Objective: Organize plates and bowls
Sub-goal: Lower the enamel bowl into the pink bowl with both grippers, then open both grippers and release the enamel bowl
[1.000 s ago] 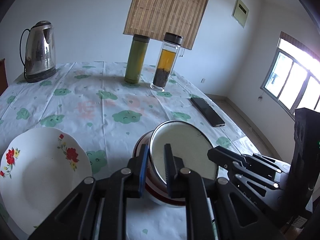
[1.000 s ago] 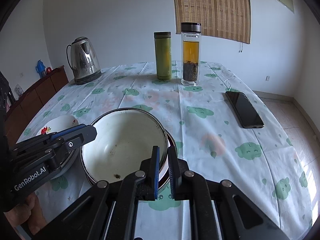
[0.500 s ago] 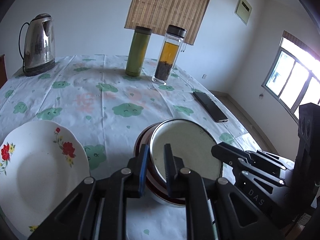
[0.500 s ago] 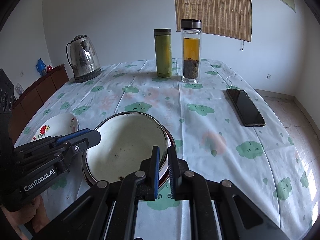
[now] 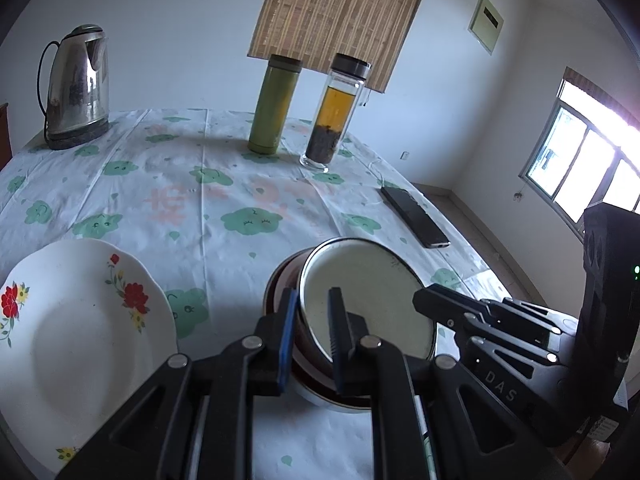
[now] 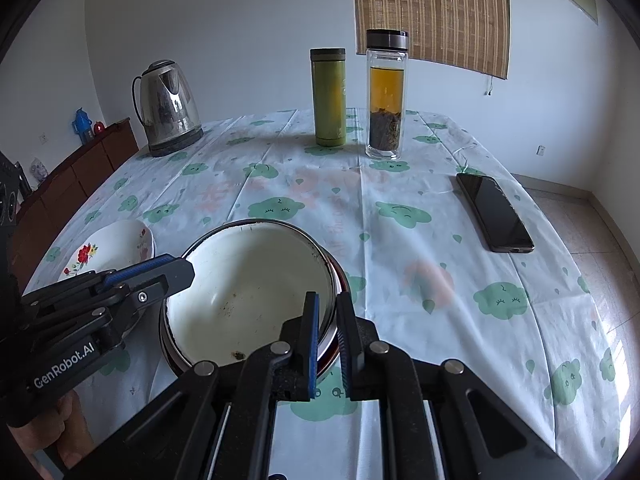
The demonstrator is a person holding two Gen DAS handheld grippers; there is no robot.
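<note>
A white enamel bowl point(image 5: 368, 300) point(image 6: 248, 292) with a dark rim sits nested in a red-rimmed bowl point(image 5: 286, 280) point(image 6: 338, 280) on the tablecloth. My left gripper point(image 5: 312, 312) is shut on the near left rim of the bowls; it also shows in the right wrist view point(image 6: 176, 270). My right gripper point(image 6: 327, 316) is shut on their right rim; it also shows in the left wrist view point(image 5: 424, 304). A white plate with red flowers point(image 5: 76, 328) point(image 6: 112, 246) lies to the left of the bowls.
A steel kettle point(image 5: 76, 88) point(image 6: 168, 108) stands at the far left. A green flask point(image 5: 274, 108) point(image 6: 329, 98) and a glass tea bottle point(image 5: 334, 114) point(image 6: 386, 96) stand at the back. A black phone point(image 5: 416, 218) point(image 6: 494, 212) lies right. The table edge drops off at the right.
The bowls and both grippers have shifted slightly toward me and down. Both grips on the rim are unchanged.
</note>
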